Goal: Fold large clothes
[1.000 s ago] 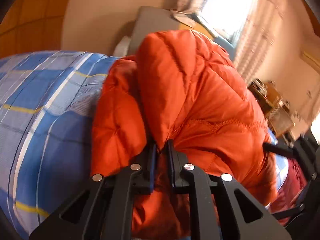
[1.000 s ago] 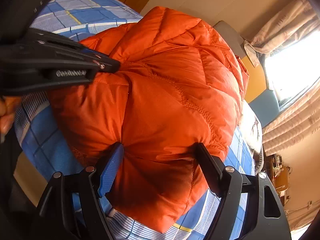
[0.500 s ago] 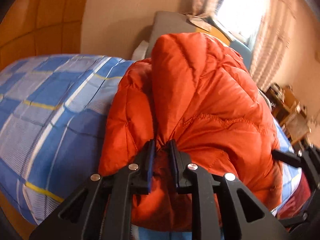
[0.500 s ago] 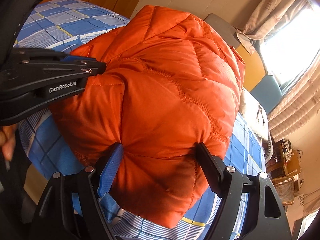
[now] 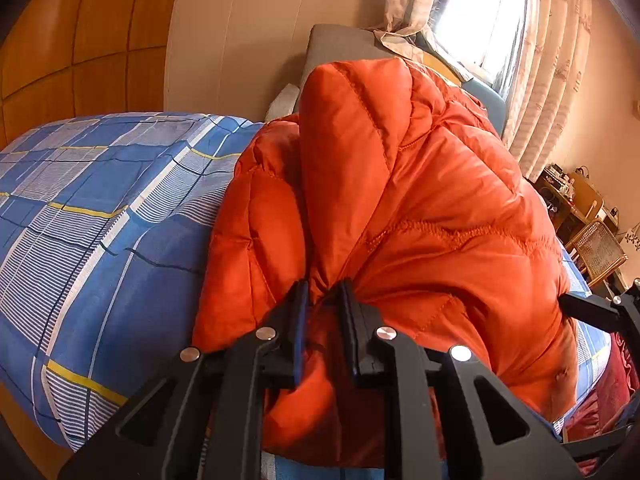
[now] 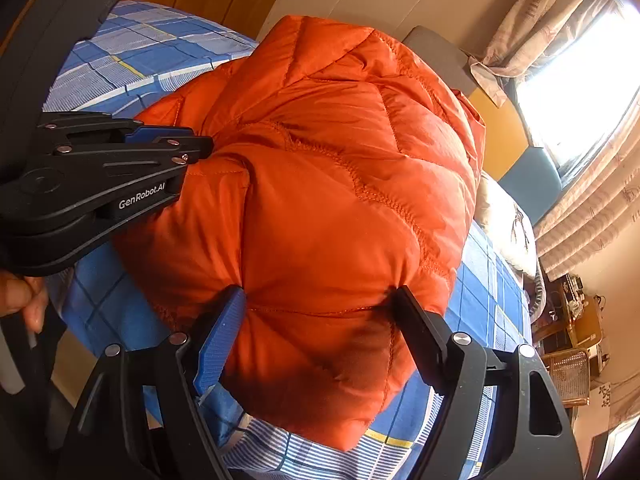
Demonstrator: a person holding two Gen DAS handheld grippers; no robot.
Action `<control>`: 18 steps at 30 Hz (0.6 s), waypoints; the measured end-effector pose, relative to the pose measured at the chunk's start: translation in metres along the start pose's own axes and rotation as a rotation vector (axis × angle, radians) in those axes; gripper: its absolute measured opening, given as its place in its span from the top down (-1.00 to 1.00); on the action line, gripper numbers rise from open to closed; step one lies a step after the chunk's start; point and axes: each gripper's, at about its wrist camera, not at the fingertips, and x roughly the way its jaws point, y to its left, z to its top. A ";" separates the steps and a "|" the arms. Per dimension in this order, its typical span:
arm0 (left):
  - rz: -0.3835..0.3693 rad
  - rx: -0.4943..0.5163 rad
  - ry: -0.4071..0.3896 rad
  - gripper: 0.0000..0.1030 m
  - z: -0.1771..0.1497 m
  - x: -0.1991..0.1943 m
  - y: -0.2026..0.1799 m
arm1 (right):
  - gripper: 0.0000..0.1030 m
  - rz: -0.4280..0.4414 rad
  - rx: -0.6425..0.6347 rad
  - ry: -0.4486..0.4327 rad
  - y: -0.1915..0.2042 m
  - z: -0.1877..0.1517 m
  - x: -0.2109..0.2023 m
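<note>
Both grippers are on the orange puffer jacket (image 6: 340, 208), which lies heaped on the blue checked bedspread (image 5: 100, 216) near the bed's edge on my side. I take the jacket as my landmark.

My left gripper (image 5: 324, 292) has its jaws drawn almost together on a thin gathered fold at the jacket's near left edge; the fabric bunches into a tight pucker between the pads. From the right wrist view the same tool (image 6: 192, 148) comes in from the jacket's left side, and the person's fingers (image 6: 24, 296) show below it.

My right gripper (image 6: 320, 300) stands spread wide, yet it is not idle: a thick padded bulge at the jacket's near right edge fills the gap, and both fingers dent the quilting. I read that as a grip on a fat roll of down.

So the jacket lies ahead of and between the two tools. Its long axis runs away from me, from the gripped near edge up to the peaked far end beside the grey headboard (image 5: 340, 44) and the window (image 5: 480, 20). Neither hand is plainly nearer; both sit at the near hem line.

My judgement: the next move turns on carrying this near edge forward along that axis, over the bulk, with both hands level so the fold lands square.
</note>
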 end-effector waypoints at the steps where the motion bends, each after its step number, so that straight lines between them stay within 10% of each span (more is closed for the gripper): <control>1: 0.001 0.002 0.000 0.68 0.000 0.000 0.000 | -0.48 0.002 -0.001 0.000 0.000 0.000 0.000; 18: -0.042 0.024 0.031 0.61 0.006 0.007 0.007 | -0.51 -0.014 -0.033 0.041 0.004 0.004 0.008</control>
